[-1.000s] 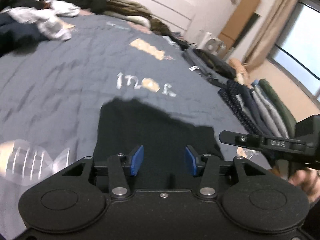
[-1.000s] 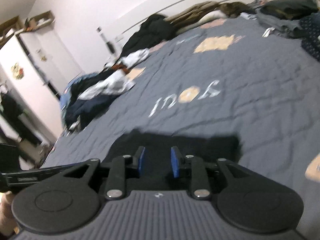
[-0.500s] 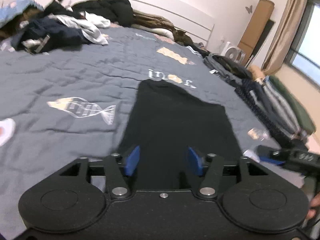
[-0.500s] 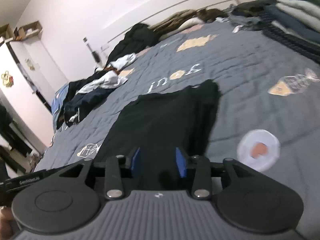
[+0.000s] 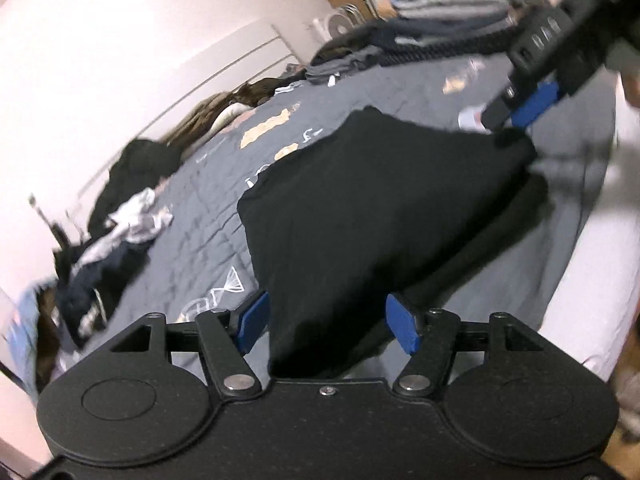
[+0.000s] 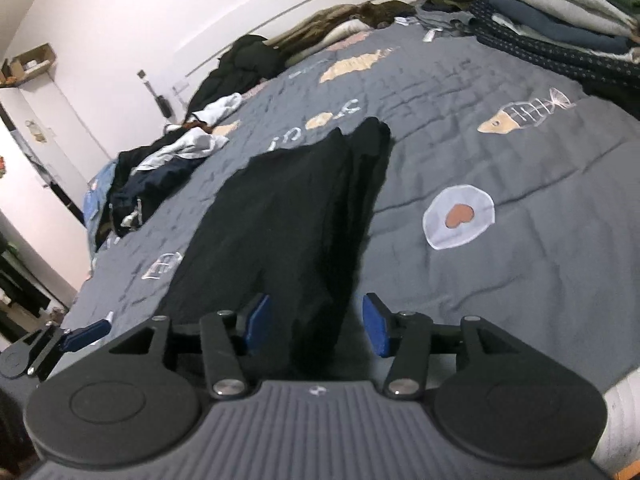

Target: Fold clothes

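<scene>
A black garment (image 6: 288,208), soft and matte, is lying in a long folded strip on the quilted grey bedspread (image 6: 500,280), its near end by the bed's edge. The left gripper (image 5: 326,322) and right gripper (image 6: 314,328) are tilting downward over that end, jaws having just been opening, blue pads (image 6: 376,330) standing clear of the cloth lying between them.
</scene>
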{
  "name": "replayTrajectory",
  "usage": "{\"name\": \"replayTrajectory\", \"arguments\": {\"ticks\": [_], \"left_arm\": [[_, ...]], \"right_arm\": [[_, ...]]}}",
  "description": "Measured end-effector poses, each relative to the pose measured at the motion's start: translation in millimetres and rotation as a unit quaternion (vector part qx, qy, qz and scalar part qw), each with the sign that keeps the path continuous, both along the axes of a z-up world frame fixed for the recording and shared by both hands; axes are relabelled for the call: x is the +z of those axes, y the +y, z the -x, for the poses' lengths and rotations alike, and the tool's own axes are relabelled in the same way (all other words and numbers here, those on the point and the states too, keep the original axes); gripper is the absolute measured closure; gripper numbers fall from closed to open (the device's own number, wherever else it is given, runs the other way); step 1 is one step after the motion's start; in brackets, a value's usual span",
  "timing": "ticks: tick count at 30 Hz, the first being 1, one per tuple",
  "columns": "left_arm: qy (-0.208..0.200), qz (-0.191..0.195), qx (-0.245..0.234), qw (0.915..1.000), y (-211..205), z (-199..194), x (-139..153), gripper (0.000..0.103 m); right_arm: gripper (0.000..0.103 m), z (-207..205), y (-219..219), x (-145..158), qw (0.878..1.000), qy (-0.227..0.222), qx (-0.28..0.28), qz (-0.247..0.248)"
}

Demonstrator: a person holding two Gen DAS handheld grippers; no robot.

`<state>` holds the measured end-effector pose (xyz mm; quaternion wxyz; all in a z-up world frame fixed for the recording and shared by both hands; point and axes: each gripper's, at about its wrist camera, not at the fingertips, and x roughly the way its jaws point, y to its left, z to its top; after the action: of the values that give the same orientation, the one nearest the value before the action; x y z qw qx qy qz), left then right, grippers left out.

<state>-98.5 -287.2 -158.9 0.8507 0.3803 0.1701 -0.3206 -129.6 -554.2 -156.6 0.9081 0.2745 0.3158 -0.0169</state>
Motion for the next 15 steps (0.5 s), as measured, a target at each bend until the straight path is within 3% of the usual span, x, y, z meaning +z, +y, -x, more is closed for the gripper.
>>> {"name": "replayTrajectory", "arguments": {"ticks": [4, 9, 12, 14, 15], "left_arm": [[-0.022, -0.047, -0.015, 0.9985, -5, -4, -12, 0.04], [-0.06, -0.126, -0.06, 0.9883, -5, 1, -34, 0.041], [-0.071, -0.143, -0.065, 0.9851, -1, -4, -41, 0.045], [-0.069, -0.142, -0.065, 0.9853, -1, -9, -41, 0.048], [-0.067, -0.138, -0.066, 0.9859, -2, -10, -39, 0.048]], "right_arm": [[0.052, -3, 1, -9, 0.999, 0.015, 0.0, -0.029], [0.053, -5, 5, -18, 0.998, 0.038, 0.007, -0.046], [0.06, -4, 8, -19, 0.998, 0.034, 0.012, -0.051], [0.076, -5, 8, -22, 0.997, 0.035, 0.013, -0.073], [0.078, -5, 9, -21, 0.996, 0.033, 0.01, -0.077]]}}
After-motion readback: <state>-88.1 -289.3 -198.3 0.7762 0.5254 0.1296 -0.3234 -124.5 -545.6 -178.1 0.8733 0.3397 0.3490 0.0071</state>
